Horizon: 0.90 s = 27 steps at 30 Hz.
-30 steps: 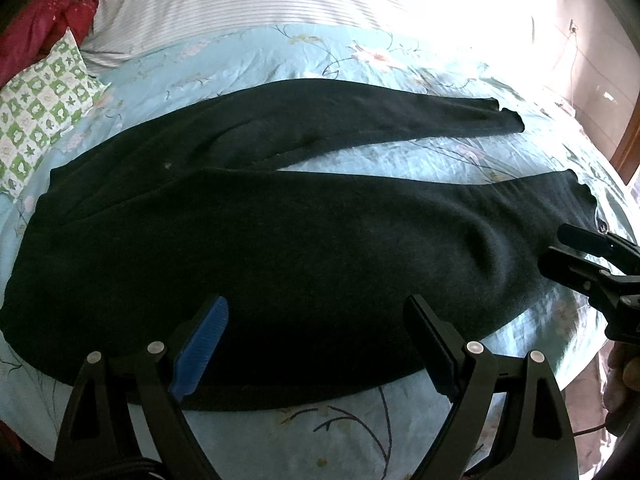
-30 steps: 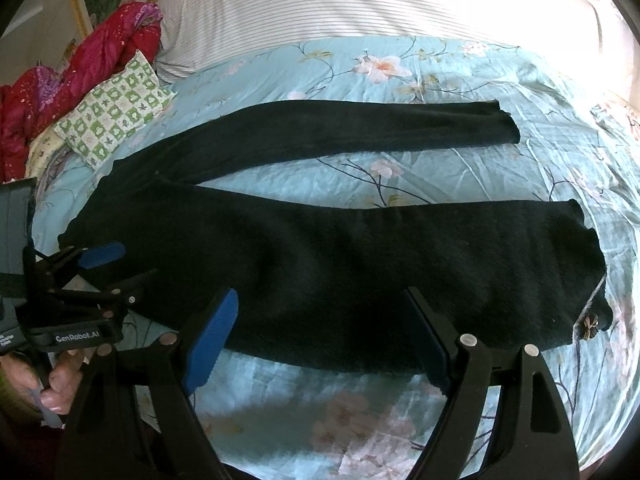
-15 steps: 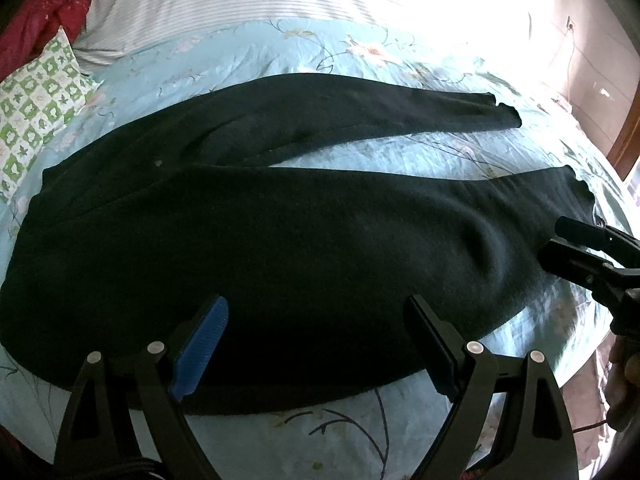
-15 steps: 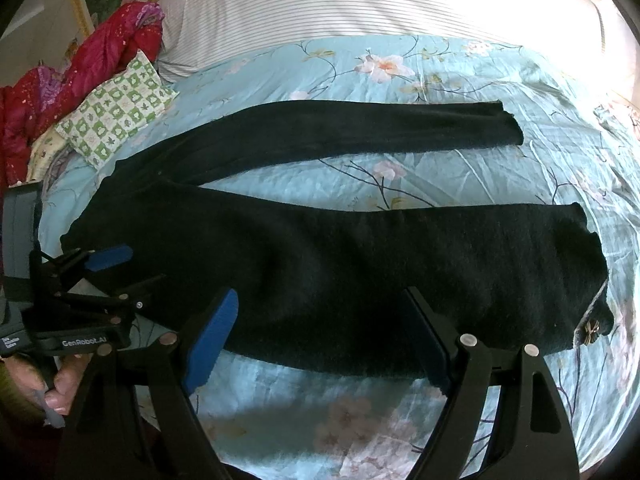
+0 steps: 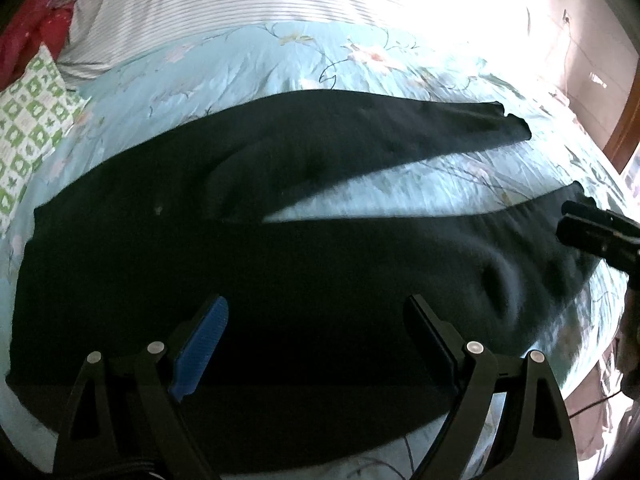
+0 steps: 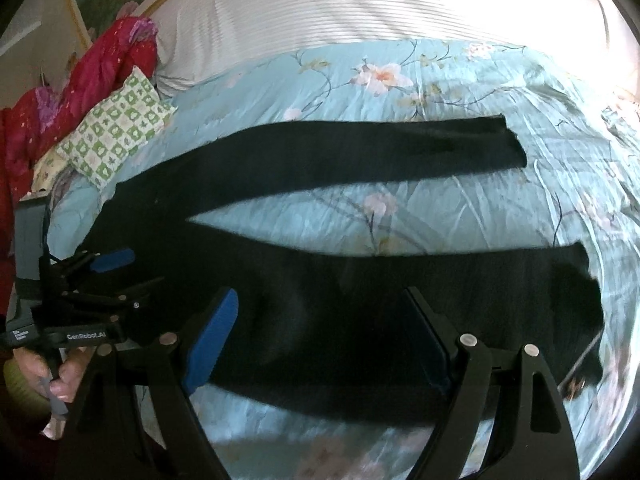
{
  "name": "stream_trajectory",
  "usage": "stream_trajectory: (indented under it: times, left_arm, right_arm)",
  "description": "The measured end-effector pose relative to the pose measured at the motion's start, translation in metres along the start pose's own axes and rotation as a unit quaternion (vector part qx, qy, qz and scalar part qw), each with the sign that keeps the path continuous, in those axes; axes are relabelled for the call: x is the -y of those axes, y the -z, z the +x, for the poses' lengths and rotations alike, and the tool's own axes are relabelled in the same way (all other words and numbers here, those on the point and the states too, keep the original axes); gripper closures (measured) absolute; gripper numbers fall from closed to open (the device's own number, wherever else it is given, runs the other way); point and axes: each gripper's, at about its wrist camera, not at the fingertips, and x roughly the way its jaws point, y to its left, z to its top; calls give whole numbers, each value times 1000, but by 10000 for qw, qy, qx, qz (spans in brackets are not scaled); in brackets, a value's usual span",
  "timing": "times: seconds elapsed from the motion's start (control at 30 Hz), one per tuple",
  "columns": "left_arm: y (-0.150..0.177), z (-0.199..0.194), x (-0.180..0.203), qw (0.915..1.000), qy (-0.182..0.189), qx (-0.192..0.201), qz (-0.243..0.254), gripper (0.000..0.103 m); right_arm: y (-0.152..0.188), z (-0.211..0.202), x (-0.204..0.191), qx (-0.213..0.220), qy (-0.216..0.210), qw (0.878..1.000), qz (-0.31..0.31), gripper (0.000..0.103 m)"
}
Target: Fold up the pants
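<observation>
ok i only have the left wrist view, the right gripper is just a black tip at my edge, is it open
Observer: Yes. In the right wrist view the right gripper stands wide open, aimed at the near leg of the pants, with nothing between its pads.
Operator: that tip hides the leg's cuff from me, is it folded yet
Observer: No, the cuff lies spread out on the bedspread.
Operator: anything next to it
Observer: A small blurred object sits at its near corner; I cannot tell what it is.

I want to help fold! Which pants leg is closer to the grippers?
The lower, wider-looking leg, lying right under both open grippers. The other leg stretches farther up the bed, toward the striped sheet.
</observation>
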Motion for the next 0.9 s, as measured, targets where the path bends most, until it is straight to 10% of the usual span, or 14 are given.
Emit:
stream_trajectory:
  times: [0.9]
  left_arm:
    - [-168, 89, -43, 9956, 283, -460, 770, 13]
  right_arm:
    - [-142, 49, 118, -267, 421, 9981, 352, 20]
